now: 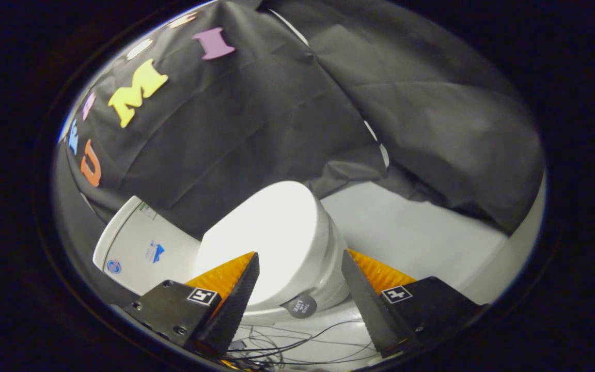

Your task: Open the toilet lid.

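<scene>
My gripper [300,261] is tilted, so the whole booth leans: the toilet runs diagonally from lower left up toward the middle. My two fingers are spread wide apart and hold nothing; the gap between them is open air with the toilet behind it.

Farthest left stands the white cistern [140,243], with small stickers on its face that are too small to make out; its lower corner is cut off behind my left finger [238,297]. That finger's tip lies across the near edge of the toilet lid [271,227], but I cannot tell whether it touches or only overlaps it in my line of sight.

The lid is down, closed flat over the toilet bowl [331,274], and glares so brightly that its surface shows no detail. It sits just ahead of my fingers, mostly between them and nearer the left one. A round dark tag [301,306] sits at the rim's near edge between my fingertips.

Below it, thin dark cables [297,346] trail over the pale floor [411,232], their ends hidden under my fingers.

My right finger [364,299] stands beside the bowl's flank, apart from the lid. Beyond it, the black cloth wall [432,119] hangs in folds, its hem draped onto the floor.
</scene>
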The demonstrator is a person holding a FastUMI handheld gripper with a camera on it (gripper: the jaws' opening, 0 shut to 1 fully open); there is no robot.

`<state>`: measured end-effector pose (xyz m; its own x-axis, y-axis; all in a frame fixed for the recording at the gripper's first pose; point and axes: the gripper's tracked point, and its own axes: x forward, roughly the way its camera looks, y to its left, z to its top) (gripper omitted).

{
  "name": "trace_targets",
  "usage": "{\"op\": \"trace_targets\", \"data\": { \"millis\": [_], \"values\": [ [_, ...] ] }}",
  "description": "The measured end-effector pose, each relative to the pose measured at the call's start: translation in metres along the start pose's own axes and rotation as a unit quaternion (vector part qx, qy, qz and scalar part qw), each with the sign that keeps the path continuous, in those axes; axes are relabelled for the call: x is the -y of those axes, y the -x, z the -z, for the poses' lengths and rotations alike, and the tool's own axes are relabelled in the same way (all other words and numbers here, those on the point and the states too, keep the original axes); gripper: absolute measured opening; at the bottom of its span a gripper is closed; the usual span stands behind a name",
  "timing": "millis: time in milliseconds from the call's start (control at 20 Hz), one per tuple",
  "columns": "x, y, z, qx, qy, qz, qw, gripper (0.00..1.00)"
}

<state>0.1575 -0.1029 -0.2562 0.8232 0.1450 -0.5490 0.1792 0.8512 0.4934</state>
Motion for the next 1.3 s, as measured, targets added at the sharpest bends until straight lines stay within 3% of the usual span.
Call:
{"op": "trace_targets", "data": {
  "millis": [400, 600, 800, 1200, 1300],
  "values": [
    [0.029, -0.022, 0.062, -0.088, -0.126, -0.02, 0.988, 0.99],
    [0.021, -0.027, 0.079, -0.121, -0.168, -0.044, 0.977, 0.92],
    [0.011, -0.032, 0.087, -0.144, -0.184, -0.055, 0.971, 0.79],
    [-0.007, -0.039, 0.092, -0.16, -0.235, -0.083, 0.955, 0.44],
    [-0.006, -0.041, 0.09, -0.159, -0.247, -0.082, 0.952, 0.3]
  ]
}}
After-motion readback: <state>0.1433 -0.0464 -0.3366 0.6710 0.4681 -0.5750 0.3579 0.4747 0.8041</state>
